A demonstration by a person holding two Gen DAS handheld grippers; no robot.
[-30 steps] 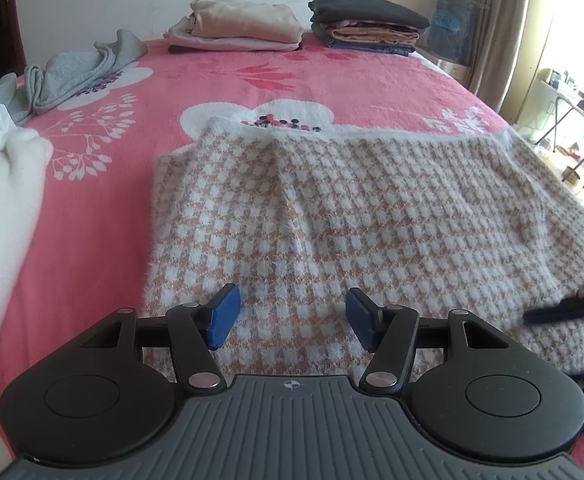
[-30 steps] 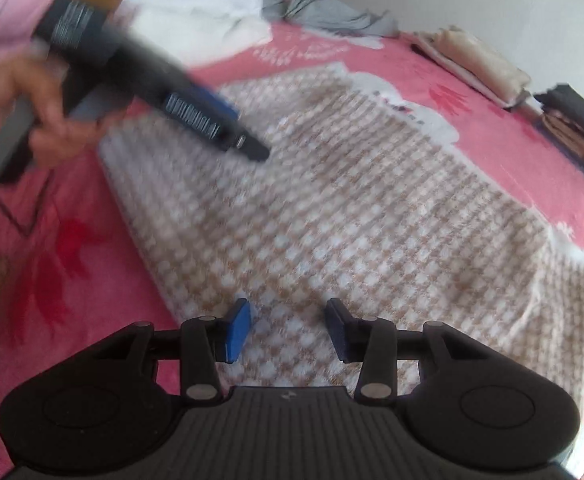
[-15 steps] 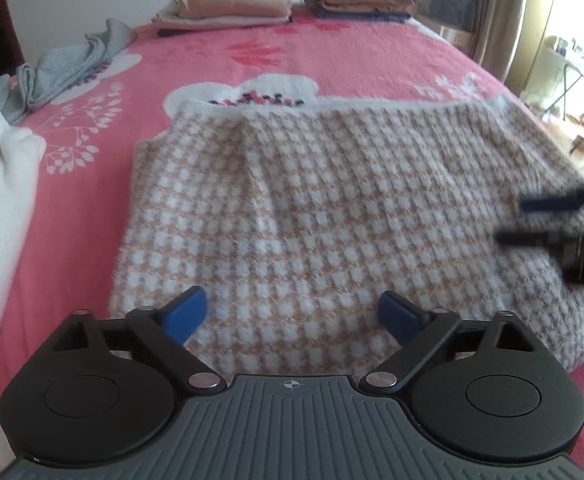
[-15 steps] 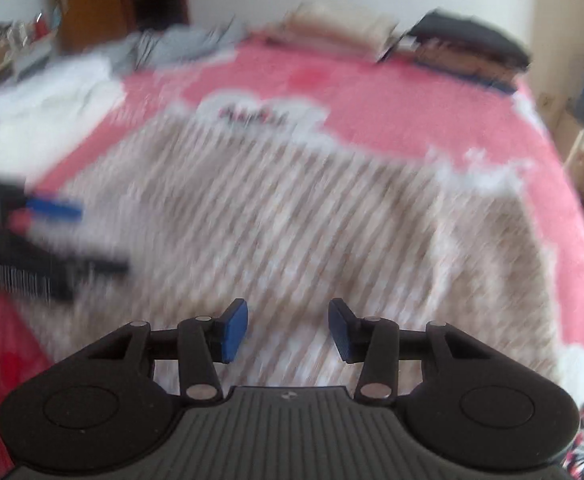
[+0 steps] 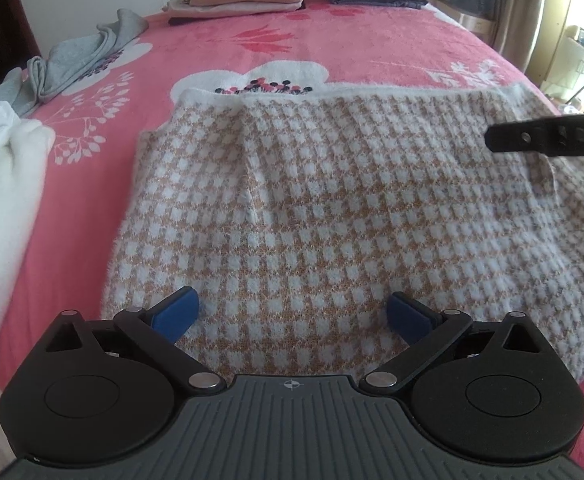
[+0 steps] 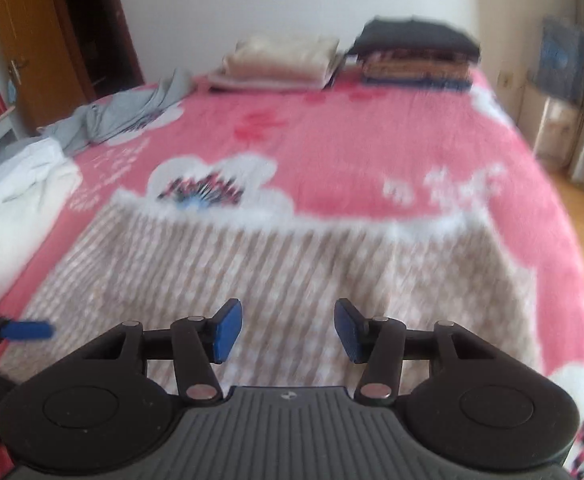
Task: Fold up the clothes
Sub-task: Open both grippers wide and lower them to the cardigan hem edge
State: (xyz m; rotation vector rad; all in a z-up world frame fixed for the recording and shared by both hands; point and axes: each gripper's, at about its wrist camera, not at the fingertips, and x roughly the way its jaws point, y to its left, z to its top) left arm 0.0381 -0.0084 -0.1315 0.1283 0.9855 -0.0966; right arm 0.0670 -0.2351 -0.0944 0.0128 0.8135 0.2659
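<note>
Pink floral blanket [image 5: 331,40] under checked sweater [image 5: 351,208] (no legible writing).

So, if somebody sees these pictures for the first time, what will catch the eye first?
Probably the houndstooth knit garment, tan and white, spread flat on the near part of the pink flowered blanket. Next, the two stacks of folded clothes at the far end of the bed. The left hand-held gripper hangs over the garment's near edge, its jaws opening with nothing pinched.

Each hand-held gripper [image 5: 292,314] has blue pads [image 5: 174,312], black linkage arms and a ribbed grey body.
</note>
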